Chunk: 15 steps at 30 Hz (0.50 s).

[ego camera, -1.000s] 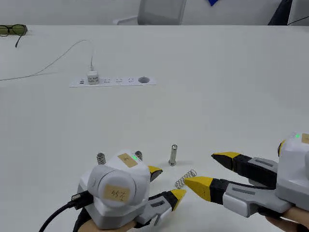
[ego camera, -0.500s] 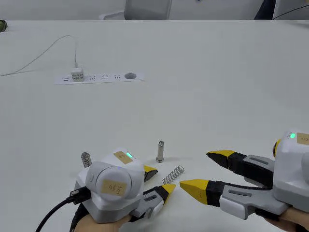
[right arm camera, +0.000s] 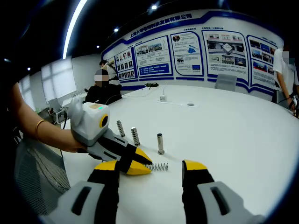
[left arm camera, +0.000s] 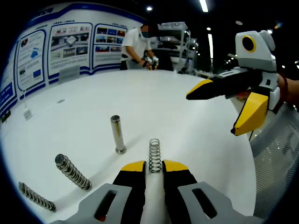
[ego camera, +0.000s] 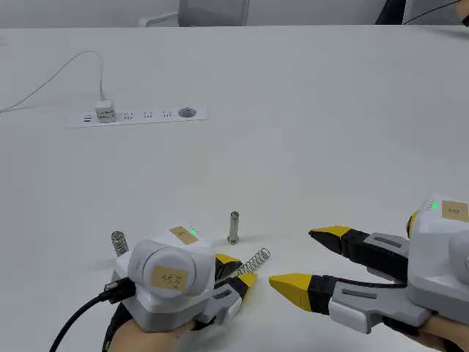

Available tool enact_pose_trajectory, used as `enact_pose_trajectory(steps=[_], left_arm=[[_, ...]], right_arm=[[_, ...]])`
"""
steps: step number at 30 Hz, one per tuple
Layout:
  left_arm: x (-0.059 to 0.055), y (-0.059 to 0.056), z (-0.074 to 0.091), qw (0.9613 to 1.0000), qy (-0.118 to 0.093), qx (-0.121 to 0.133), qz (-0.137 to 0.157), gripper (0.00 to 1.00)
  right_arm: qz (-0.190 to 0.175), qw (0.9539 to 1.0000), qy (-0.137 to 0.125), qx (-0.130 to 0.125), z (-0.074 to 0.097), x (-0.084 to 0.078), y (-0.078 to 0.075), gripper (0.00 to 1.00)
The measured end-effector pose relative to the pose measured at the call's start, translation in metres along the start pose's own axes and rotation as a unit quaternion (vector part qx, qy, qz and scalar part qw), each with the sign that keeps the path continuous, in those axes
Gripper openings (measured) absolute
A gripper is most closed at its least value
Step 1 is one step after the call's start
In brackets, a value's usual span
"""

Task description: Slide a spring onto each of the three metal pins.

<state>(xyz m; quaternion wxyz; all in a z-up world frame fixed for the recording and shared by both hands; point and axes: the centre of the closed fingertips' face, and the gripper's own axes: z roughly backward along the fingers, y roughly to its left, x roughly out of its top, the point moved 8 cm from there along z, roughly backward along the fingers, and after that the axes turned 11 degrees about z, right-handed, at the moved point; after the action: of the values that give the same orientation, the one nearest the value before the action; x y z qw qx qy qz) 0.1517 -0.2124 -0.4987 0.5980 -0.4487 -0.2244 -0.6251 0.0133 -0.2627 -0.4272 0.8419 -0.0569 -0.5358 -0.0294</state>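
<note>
My left gripper (ego camera: 242,269) (left arm camera: 154,166) is shut on the near end of a loose steel spring (ego camera: 257,257) (left arm camera: 154,153) that sticks out ahead of its yellow tips, low over the white table. Just beyond stands a bare metal pin (ego camera: 234,227) (left arm camera: 117,135) (right arm camera: 160,143). Left of it, a pin wearing a spring (ego camera: 119,243) (left arm camera: 72,171) stands upright, and a second sprung pin (left arm camera: 33,198) (right arm camera: 119,129) is beside it. My right gripper (ego camera: 308,257) (right arm camera: 150,167) is open to the right of the spring, its jaws wide apart with nothing between them.
A white power strip (ego camera: 135,116) with a plugged charger (ego camera: 104,111) and cable lies far back on the left. The table (ego camera: 330,132) stretches wide to the right. A chair (ego camera: 212,11) stands at the far edge. People stand beyond the table in the gripper views.
The head camera has shifted right. My left gripper has moved up to the spring and shut on its near end. The right gripper stays open beside it.
</note>
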Motion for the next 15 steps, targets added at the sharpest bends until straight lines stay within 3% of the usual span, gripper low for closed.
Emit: enact_pose_trajectory(steps=[12,15], left_arm=[[0.0016,0.0017,-0.0001,0.9999,0.013,-0.002,-0.007,0.10],[0.0019,0.0035,0.0045,0.9996,0.023,0.014,0.000,0.10]], right_arm=[[-0.011,0.9999,0.009,0.000,-0.0015,-0.0018,-0.0007,0.56],[-0.024,0.9997,0.006,-0.004,-0.0011,0.0007,-0.0027,0.56]])
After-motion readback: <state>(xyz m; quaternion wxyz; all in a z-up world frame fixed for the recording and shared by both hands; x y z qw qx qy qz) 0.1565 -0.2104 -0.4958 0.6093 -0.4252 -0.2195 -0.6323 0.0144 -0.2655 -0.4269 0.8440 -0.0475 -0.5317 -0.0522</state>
